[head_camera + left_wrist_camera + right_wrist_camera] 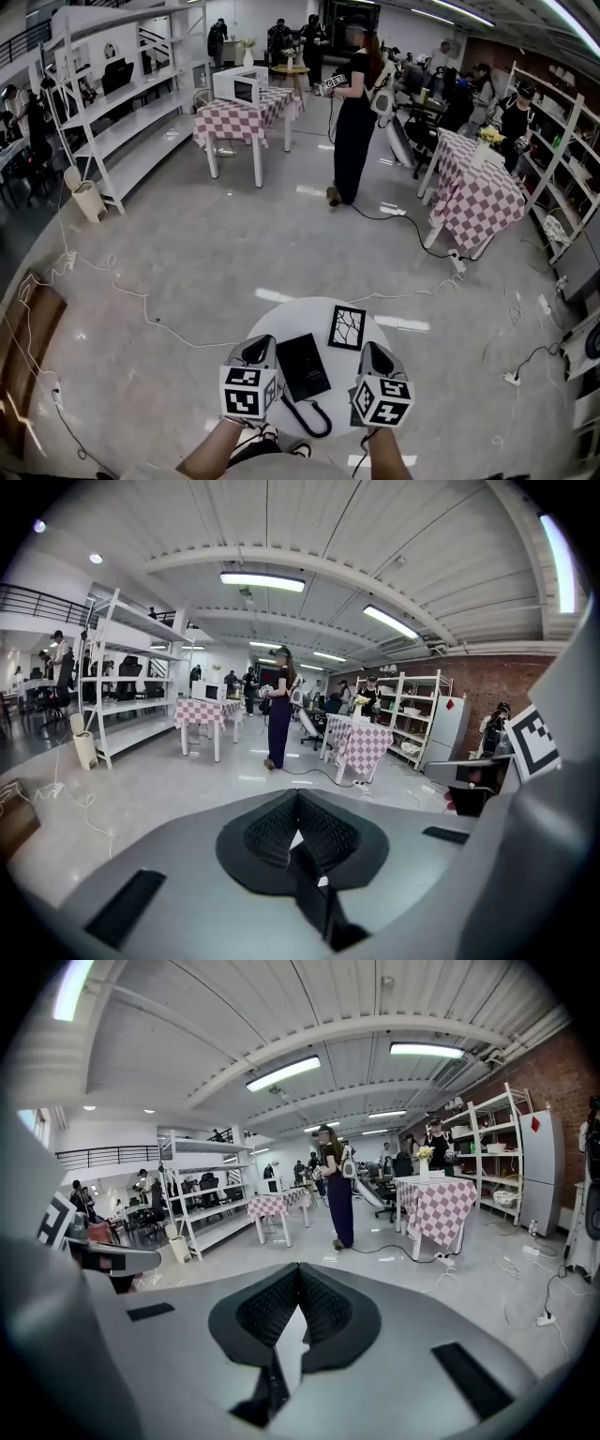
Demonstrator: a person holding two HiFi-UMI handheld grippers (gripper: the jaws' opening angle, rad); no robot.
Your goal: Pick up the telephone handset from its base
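Observation:
In the head view a black telephone (302, 366) lies on a small round white table (272, 328), its handset resting on the base and its cord looping toward the near edge (311, 419). My left gripper (255, 349) hangs just left of the phone, apart from it, jaws together and empty. My right gripper (373, 356) is just right of the phone, also closed with nothing held. In the left gripper view the left gripper (297, 794) has its pads meeting. The right gripper (299, 1267) in its own view has its tips touching. Both gripper views look out across the room.
A black-framed card with a branching pattern (347, 327) lies on the table beyond the phone. Cables (141, 309) trail over the floor around the table. A person in dark clothes (354, 112) stands farther off, between two checked tables (246, 112) (478, 192). Shelving (122, 103) lines the left.

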